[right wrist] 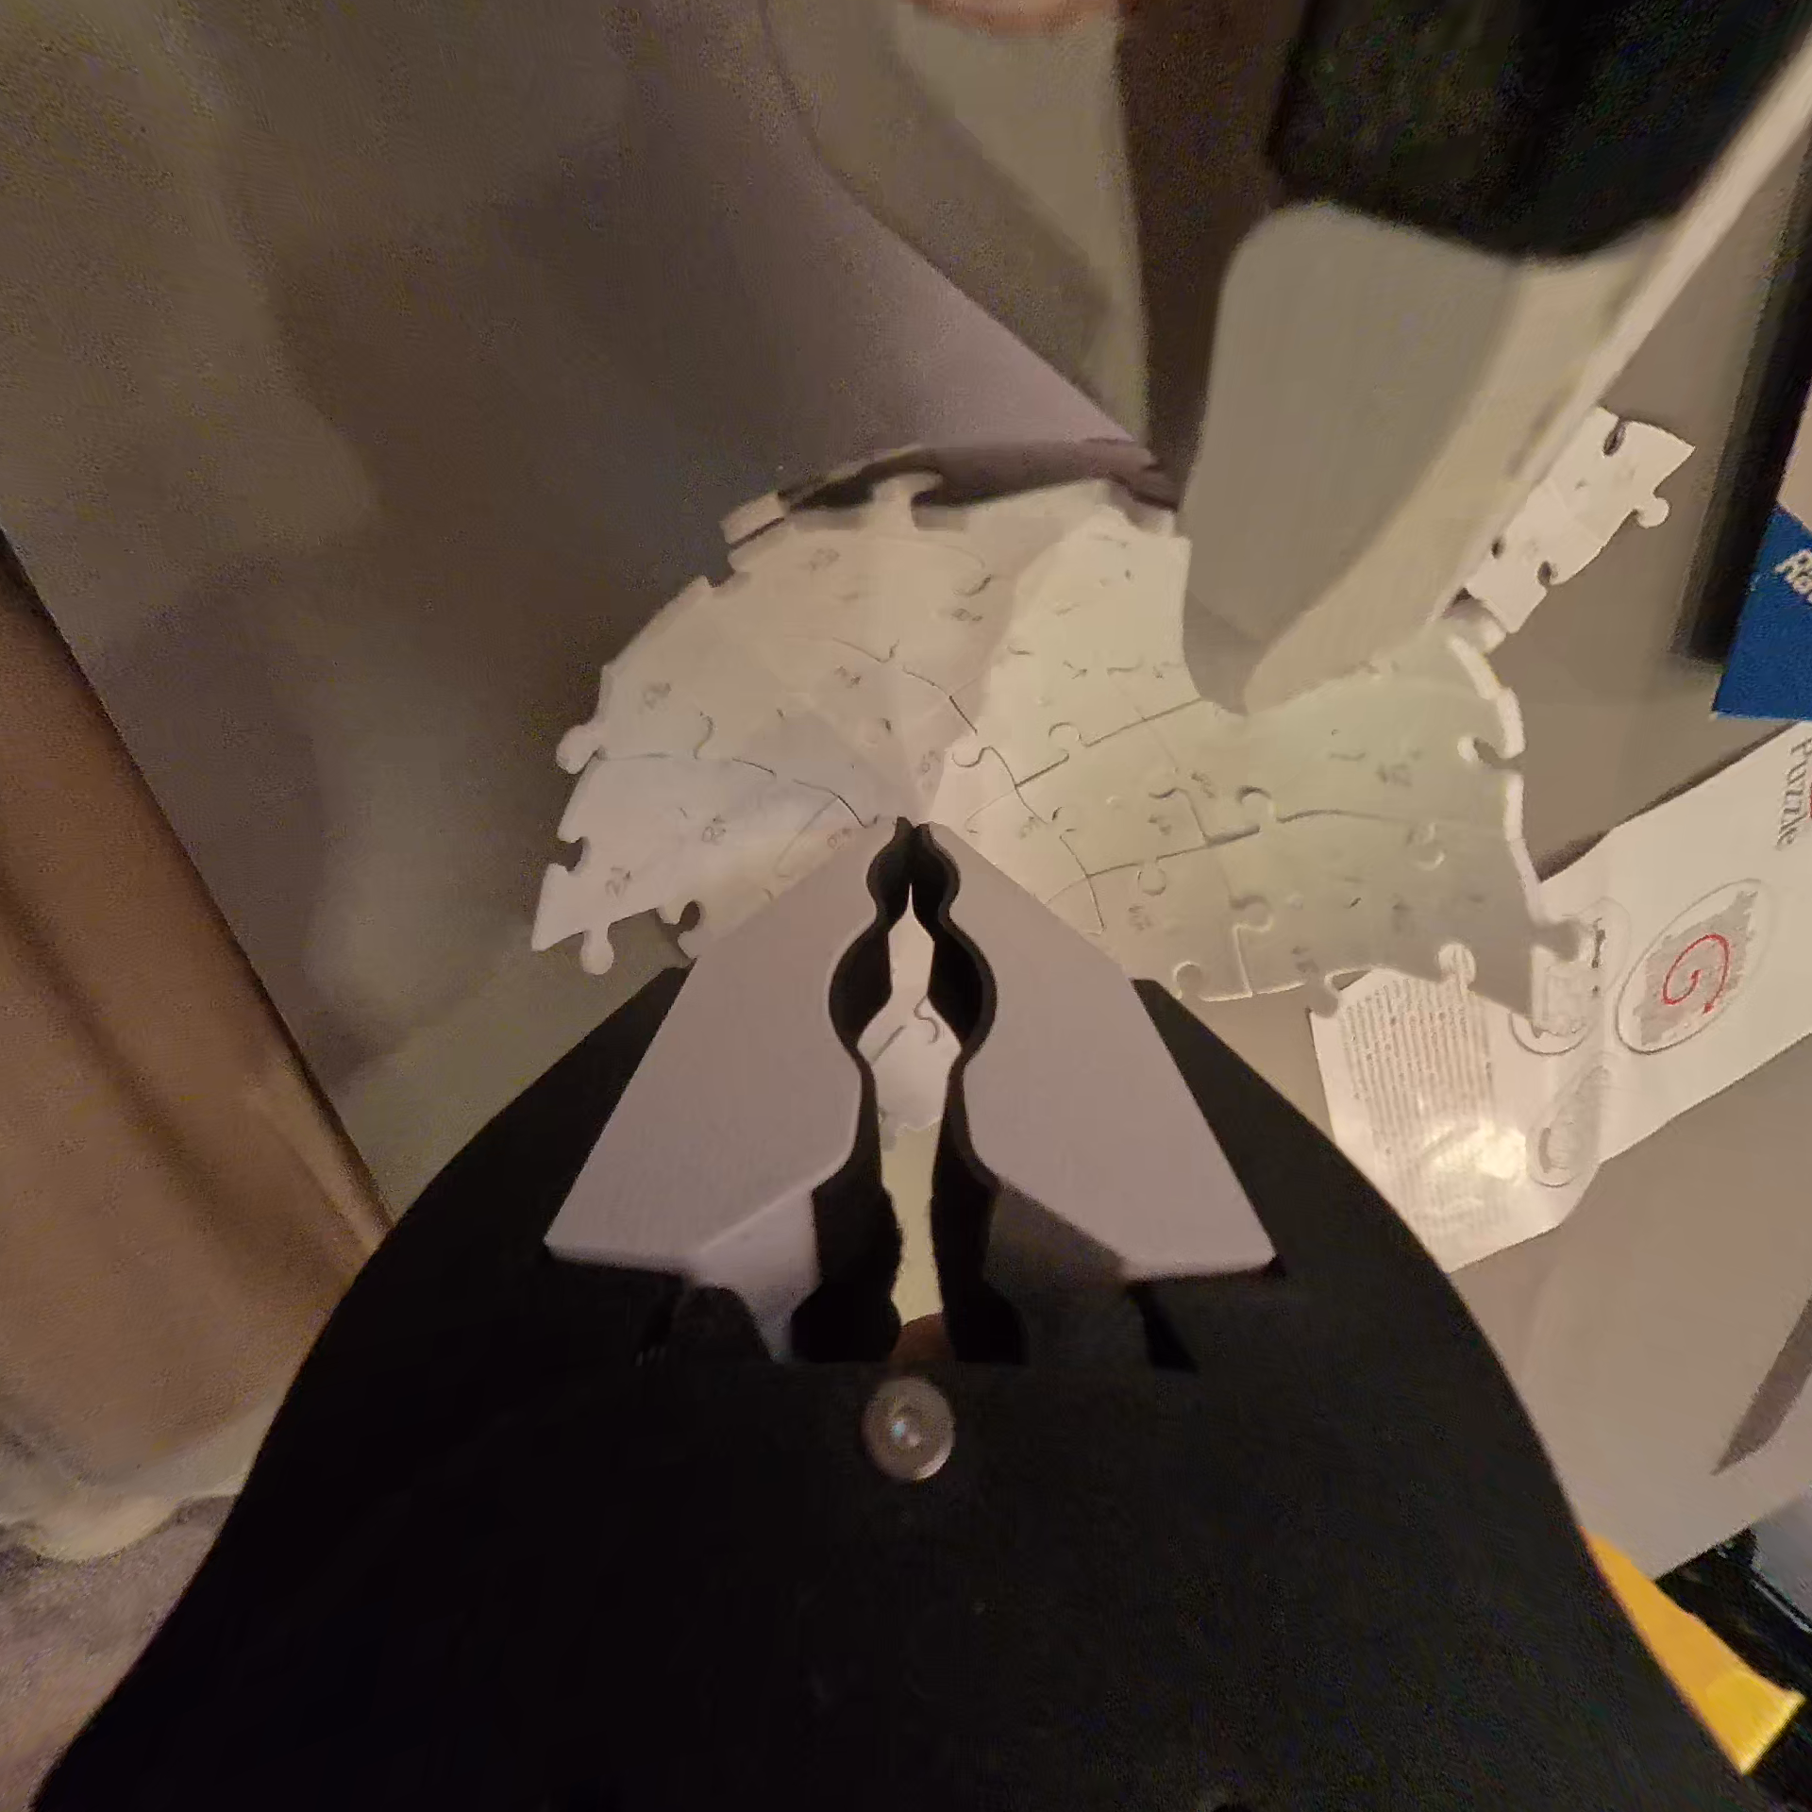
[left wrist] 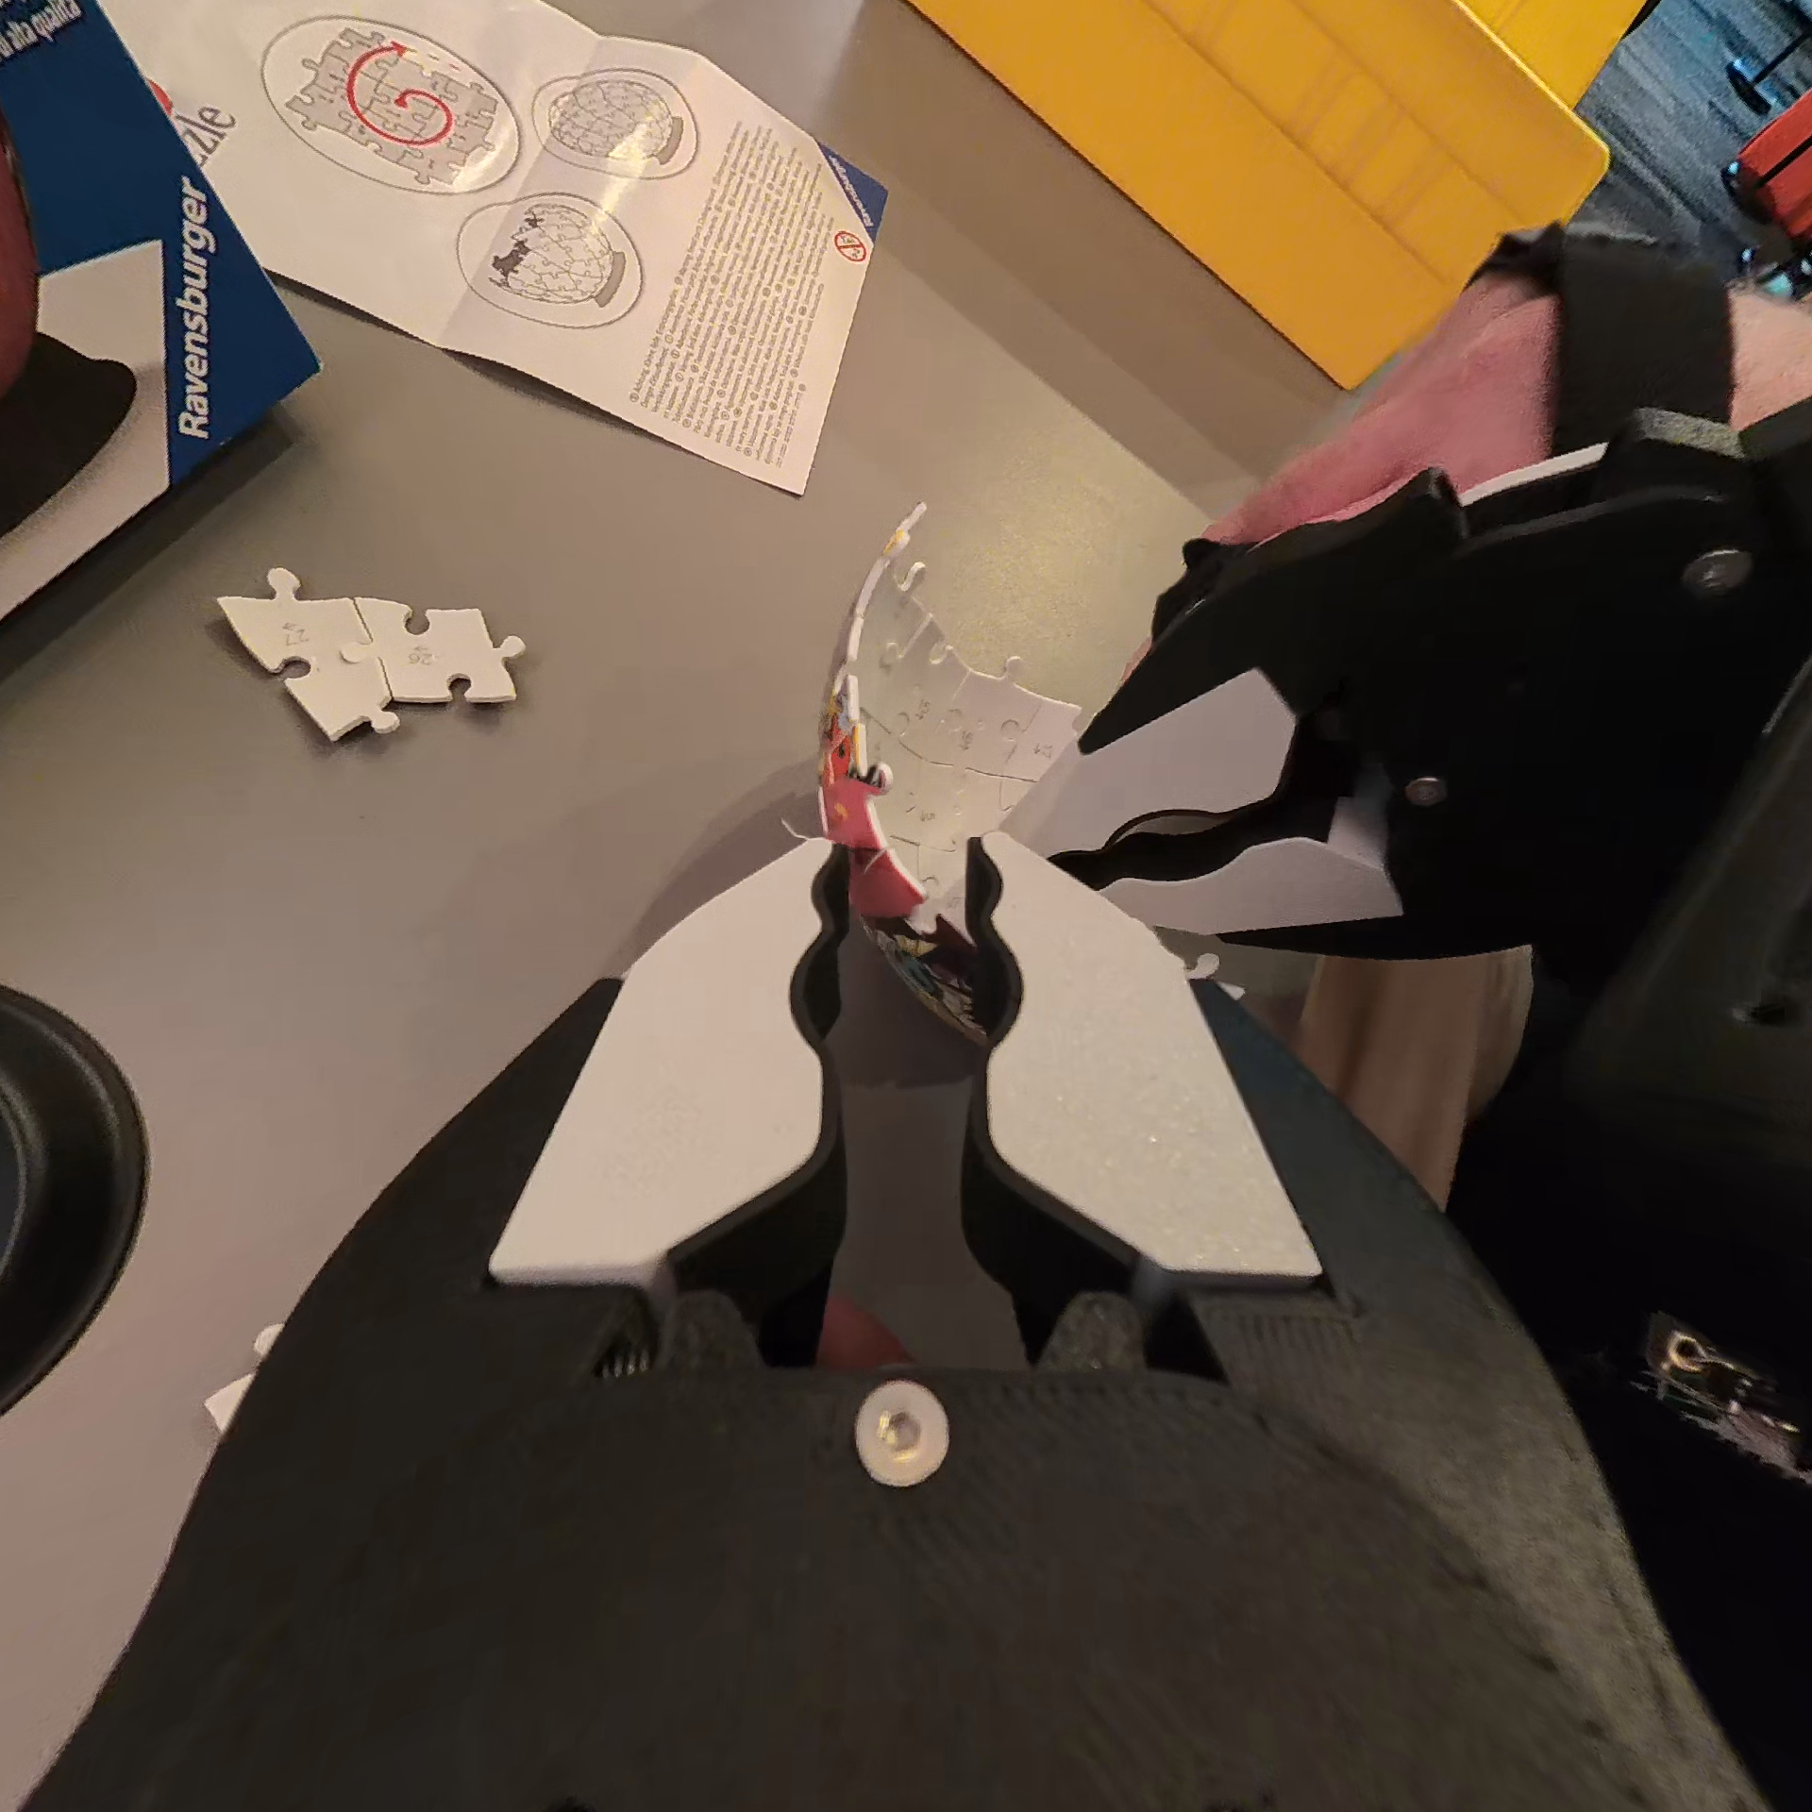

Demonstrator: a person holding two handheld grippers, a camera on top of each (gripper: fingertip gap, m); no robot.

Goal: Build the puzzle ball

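Tongs first: the left tongs [left wrist: 902, 863] are clamped on the lower rim of the half-built puzzle ball [left wrist: 931, 726], a curved shell of joined pieces held up off the worktop, printed red side facing away to the left and numbered white backs turned toward the right tongs [left wrist: 1074, 799]. In the left wrist view those right tongs show their tips parted as they come in at the shell's bare edge; in their own view the tips look almost together against the white backs, so I cannot tell whether they grip anything.

The risk, as I judge it, lies in the thin hold. A shell carried by one rim can flex, and a push from the right could spring the joints open or twist the shell out of the clamp, dropping it onto the worktop.

Farther out on the grey worktop [left wrist: 608, 882], two joined white pieces [left wrist: 368, 652] lie flat, well apart from the shell. A black round stand [left wrist: 59, 1186] sits at the left edge. Beyond, an unfolded instruction sheet [left wrist: 549, 216] lies beside the blue puzzle box [left wrist: 147, 294] at the far left corner, and a yellow bin [left wrist: 1265, 147] stands along the far edge. Behind it the room is dim and indistinct.
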